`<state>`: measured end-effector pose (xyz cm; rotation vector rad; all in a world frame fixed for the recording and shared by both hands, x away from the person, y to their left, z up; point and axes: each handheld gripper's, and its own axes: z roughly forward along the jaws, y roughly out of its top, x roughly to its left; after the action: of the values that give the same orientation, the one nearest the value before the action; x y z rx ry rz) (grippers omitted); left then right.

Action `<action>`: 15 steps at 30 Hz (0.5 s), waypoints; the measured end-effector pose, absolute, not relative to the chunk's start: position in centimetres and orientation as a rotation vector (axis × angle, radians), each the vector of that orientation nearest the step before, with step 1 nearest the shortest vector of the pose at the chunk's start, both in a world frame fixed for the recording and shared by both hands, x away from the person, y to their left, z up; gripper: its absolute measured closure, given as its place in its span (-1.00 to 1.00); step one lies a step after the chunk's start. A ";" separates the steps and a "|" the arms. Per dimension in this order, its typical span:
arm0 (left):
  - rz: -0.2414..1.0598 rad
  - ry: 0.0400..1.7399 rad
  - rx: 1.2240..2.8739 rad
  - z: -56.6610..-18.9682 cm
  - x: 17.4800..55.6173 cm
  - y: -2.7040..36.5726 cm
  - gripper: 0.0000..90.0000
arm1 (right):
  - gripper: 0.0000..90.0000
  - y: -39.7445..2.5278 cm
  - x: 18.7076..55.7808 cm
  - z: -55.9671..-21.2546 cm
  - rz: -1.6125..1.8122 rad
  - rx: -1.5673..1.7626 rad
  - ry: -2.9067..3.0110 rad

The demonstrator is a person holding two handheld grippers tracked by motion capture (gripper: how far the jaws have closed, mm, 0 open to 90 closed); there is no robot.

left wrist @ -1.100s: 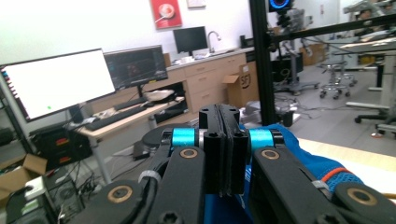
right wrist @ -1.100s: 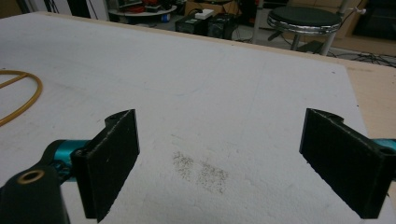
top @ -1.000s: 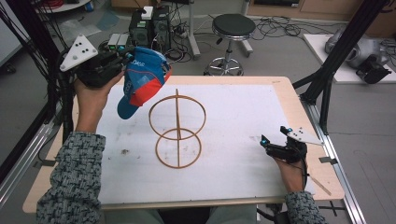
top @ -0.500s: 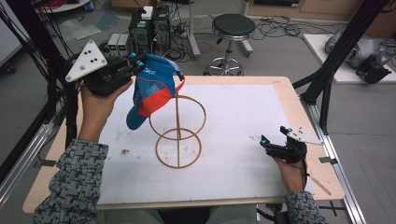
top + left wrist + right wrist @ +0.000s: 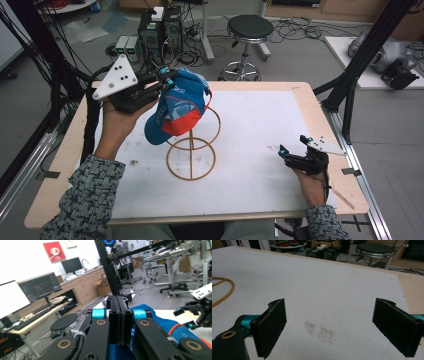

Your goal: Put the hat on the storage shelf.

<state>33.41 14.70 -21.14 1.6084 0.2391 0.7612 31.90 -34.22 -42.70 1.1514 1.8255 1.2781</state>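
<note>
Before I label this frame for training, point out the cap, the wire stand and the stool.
cap (image 5: 176,107), high view, blue crown panel.
wire stand (image 5: 191,176), high view, base ring's front edge.
stool (image 5: 250,26), high view, seat top.

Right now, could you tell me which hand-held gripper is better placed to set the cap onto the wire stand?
The left hand-held gripper: it is shut on the cap, right at the stand. The right one is open, low near the table's right edge.

stand (image 5: 192,150) at middle of sheet (image 5: 260,125) on desk (image 5: 320,125) | cap (image 5: 175,107) over stand's top, held up at its left by left gripper (image 5: 167,80) | right gripper (image 5: 295,156) near desk's right edge, well apart | stool (image 5: 250,30) behind desk
</note>
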 end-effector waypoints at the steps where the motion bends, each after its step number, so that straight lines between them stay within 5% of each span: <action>1: 0.758 0.230 1.614 -21.2 33.3 14.5 0.96 | -0.75 -34.2 31.9 -42.7 1.279 1.153 1.825; 15: 0.663 0.157 1.692 -21.3 33.0 11.7 0.96 | -0.75 -34.2 31.9 -42.7 1.281 1.153 1.826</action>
<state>33.04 11.74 -21.34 1.6920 0.1572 0.6626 31.92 -34.21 -42.70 1.1525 1.8255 1.2807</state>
